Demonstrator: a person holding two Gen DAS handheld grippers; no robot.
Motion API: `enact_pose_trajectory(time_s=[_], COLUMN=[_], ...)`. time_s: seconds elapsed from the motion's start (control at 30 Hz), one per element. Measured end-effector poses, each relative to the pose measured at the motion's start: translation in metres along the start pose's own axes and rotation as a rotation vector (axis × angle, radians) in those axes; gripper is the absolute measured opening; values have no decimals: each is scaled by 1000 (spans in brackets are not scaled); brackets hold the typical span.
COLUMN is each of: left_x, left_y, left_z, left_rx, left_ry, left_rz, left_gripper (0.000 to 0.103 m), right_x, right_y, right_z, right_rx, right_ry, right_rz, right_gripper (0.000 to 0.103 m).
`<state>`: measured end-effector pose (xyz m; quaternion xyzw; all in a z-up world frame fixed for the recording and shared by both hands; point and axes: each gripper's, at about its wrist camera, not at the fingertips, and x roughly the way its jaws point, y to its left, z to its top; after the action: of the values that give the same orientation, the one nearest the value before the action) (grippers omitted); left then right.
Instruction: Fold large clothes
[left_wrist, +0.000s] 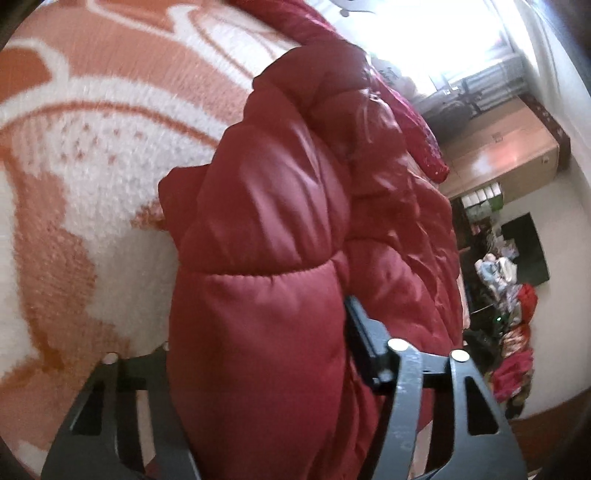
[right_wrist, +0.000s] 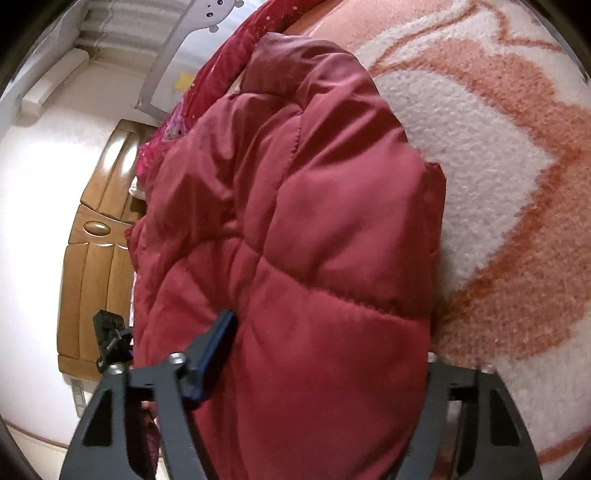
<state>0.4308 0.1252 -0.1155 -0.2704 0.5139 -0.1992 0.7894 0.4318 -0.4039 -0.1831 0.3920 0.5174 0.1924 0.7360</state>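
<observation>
A puffy red quilted jacket (left_wrist: 295, 221) lies bunched on an orange-and-white fleece blanket (left_wrist: 92, 166). My left gripper (left_wrist: 258, 332) has a thick fold of it between its jaws. The right finger (left_wrist: 360, 332) presses into the fabric and the left finger is hidden behind the padding. In the right wrist view the same jacket (right_wrist: 314, 203) fills the centre on the blanket (right_wrist: 498, 166). My right gripper (right_wrist: 328, 339) is shut on another thick fold. Its blue-tipped left finger (right_wrist: 218, 339) digs into the side, while the jacket covers the right finger.
A dark red sparkly garment (left_wrist: 424, 147) (right_wrist: 229, 62) lies beyond the jacket. A wooden wardrobe (left_wrist: 509, 147) and a heap of clothes (left_wrist: 517, 332) stand by the wall. Wooden panelled furniture (right_wrist: 96, 258) and a small black device (right_wrist: 109, 332) sit off the bed's edge.
</observation>
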Motion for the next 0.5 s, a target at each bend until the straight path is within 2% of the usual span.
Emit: enact_pose_trajectory(time_s=[0.1,0.2,0.33,0.5], left_x=[-10,-23,-48,-99], left_y=[-10,-16,-31,-37], left_z=[-1,-4,-21,-64], left_rx=[13,14,57,74], left_ry=[-18,-36,-45,-70], left_rz=[-4,-13,-23,-105], left_gripper=[48,45,43,42], right_x=[-9,-22,-42,-77], right_y=[8,18,35,50], right_z=[-3,-9,-25,-64], right_rx=[-4,-14,-48,-68], right_ry=[-20,-36,-35,-36], right_rz=[3,16,37,79], right_gripper=[49,43,40,38])
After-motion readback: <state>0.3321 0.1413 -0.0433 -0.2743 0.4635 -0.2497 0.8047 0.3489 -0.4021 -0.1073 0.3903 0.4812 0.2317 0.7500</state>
